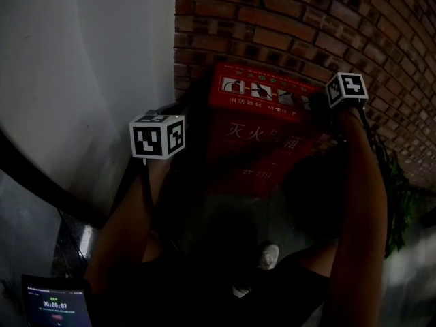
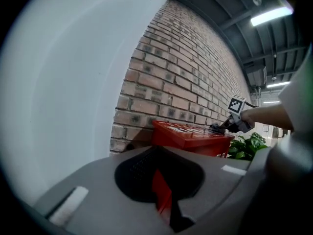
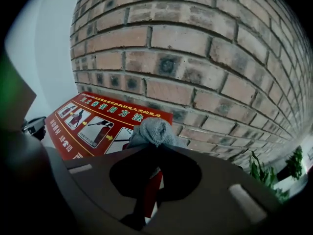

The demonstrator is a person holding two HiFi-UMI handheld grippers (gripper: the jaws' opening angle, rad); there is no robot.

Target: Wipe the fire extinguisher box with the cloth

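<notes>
Two hand-held grippers reach toward a red fire extinguisher box that stands against a curved brick wall. Seen from the head camera, the picture is dim. The left gripper, with its black-and-white marker cube, hangs beside the box's left edge, close to a plain white wall. The right gripper is at the box's top right corner, over the lid with its printed instruction panel. The person's two arms rise from the bottom of the frame. A small lit screen sits in the bottom left corner, and green leaves of a plant show at the right edge.

From the left gripper's own camera, its jaws are drawn together with nothing between them; only a thin slit of red shows through. Beyond them the box sits at the foot of the brick wall, and the right gripper rests at the lid's far corner. The plant stands behind the box, and a strip light glows on the ceiling.

From the right gripper's camera, its jaws are clamped on a grey cloth. The bunched cloth presses on the lid at its back edge, just by the bricks, partly covering the instruction pictures.
</notes>
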